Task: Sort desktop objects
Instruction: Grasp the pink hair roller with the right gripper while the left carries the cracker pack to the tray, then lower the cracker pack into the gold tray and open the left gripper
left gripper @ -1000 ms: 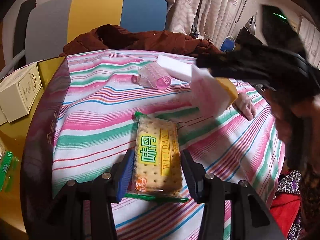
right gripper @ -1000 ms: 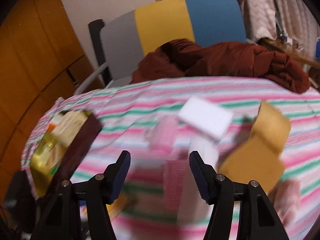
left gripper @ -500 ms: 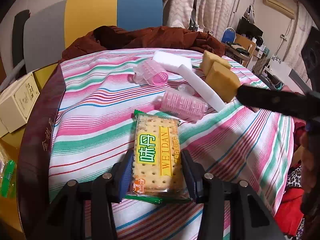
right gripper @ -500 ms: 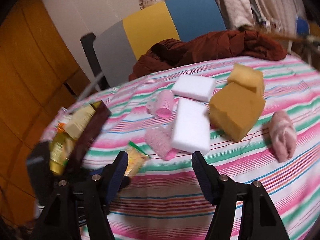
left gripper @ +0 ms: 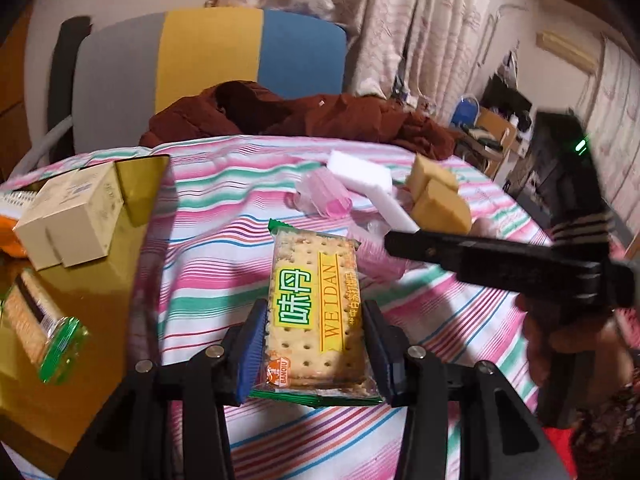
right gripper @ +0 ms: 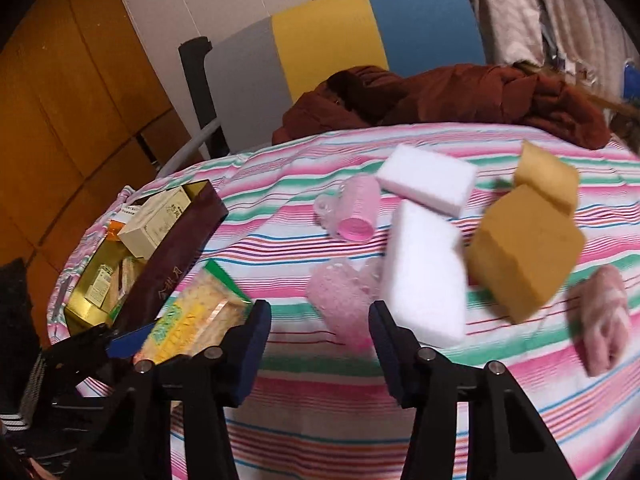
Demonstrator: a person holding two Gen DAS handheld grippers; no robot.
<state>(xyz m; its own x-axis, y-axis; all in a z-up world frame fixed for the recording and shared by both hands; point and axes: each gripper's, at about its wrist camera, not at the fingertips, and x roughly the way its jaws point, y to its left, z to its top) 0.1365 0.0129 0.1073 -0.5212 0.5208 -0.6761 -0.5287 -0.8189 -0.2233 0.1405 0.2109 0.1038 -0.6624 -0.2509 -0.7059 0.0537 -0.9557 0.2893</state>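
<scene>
On the striped cloth (right gripper: 320, 400) of the table, many small things are spread out. A cracker pack (left gripper: 316, 312) is gripped between the blue pads of the left gripper (left gripper: 316, 344), and it is held a little above the cloth. Beside it, on the left, a dark box (right gripper: 180, 256) with a gold inside is seen, and small cartons (left gripper: 72, 220) and more crackers are kept in it.

The right gripper (right gripper: 320, 344) is pointed at a pink roller (right gripper: 344, 300). Its jaws have just been closing, but nothing is pressed by the pads; the roller is seen just past the tips, so the claw is open and empty. A second pink roller (right gripper: 356, 212) is lying farther back. A white sponge (right gripper: 424, 272) is touching the near roller on its right side, so that side is crowded. Another white sponge (right gripper: 428, 180) is placed behind it. Two yellow-brown sponges (right gripper: 524, 252) are stacked close by, and a pink rolled cloth (right gripper: 604, 316) is seen near the table edge. A brown coat (right gripper: 440, 100) is heaped at the far side, in front of a chair (right gripper: 332, 40).

In the left view, the right gripper's black body (left gripper: 500, 256) is reaching across over the rollers.
</scene>
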